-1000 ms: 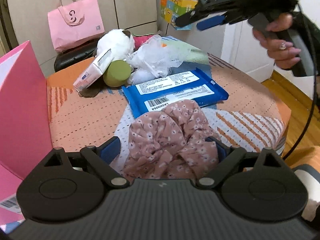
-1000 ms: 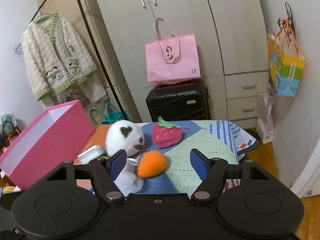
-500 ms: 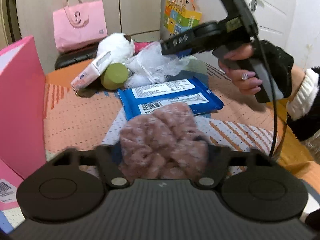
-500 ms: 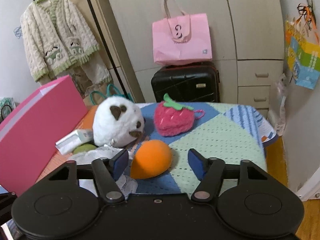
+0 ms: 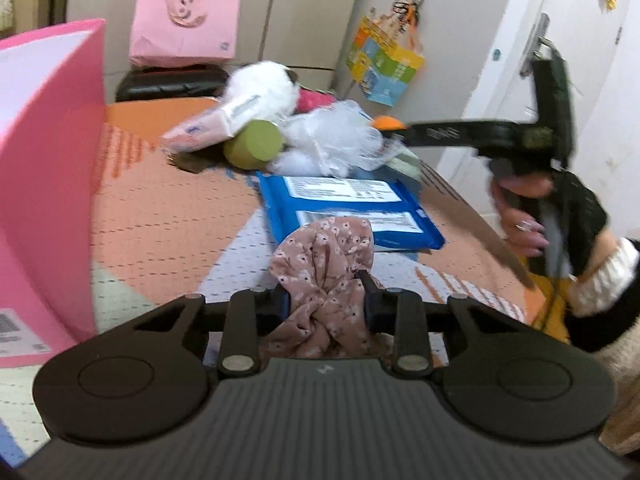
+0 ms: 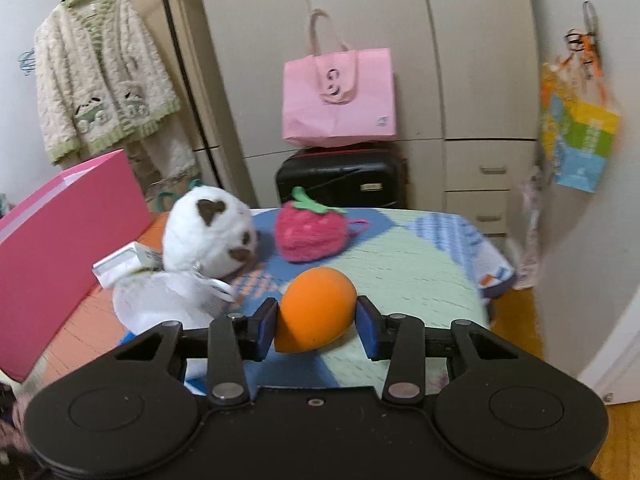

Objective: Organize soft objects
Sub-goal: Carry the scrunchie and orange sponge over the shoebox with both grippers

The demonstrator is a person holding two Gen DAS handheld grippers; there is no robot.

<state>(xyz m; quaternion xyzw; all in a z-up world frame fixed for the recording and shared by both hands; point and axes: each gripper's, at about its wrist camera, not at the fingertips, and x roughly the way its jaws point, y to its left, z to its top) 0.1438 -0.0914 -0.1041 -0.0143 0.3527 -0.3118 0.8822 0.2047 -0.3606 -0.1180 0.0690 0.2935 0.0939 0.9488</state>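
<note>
We found the floral scrunchie (image 5: 324, 276) bunched between the blue fingers of the left gripper (image 5: 324, 304), which were clamped on it from both sides. It was dusty pink cloth printed with small white flowers, gathered into soft folds, and it sat low over the near part of the quilted table cover (image 5: 160, 216), in front of the blue packet (image 5: 348, 216). The right gripper (image 6: 316, 320) had closed on the orange sponge (image 6: 314, 314), an egg-shaped piece with a smooth matte skin, its blunt end pressed against the left pad. Whether the sponge rested on the cover or hung just above it, we could not tell.

Behind the sponge lay the white plush toy (image 6: 208, 236) with brown patches and the pink knitted strawberry (image 6: 310, 236) with its green leaf. A white mesh puff (image 5: 332, 140) and a green cylinder (image 5: 254, 146) lay beside the plush. The cover was patchwork in orange, pale green and blue. An open pink box (image 5: 48, 168) stood at the left edge. Beyond stood a black suitcase (image 6: 344, 178) with a pink bag (image 6: 340, 96) on it, against pale wardrobe doors (image 6: 360, 20).
</note>
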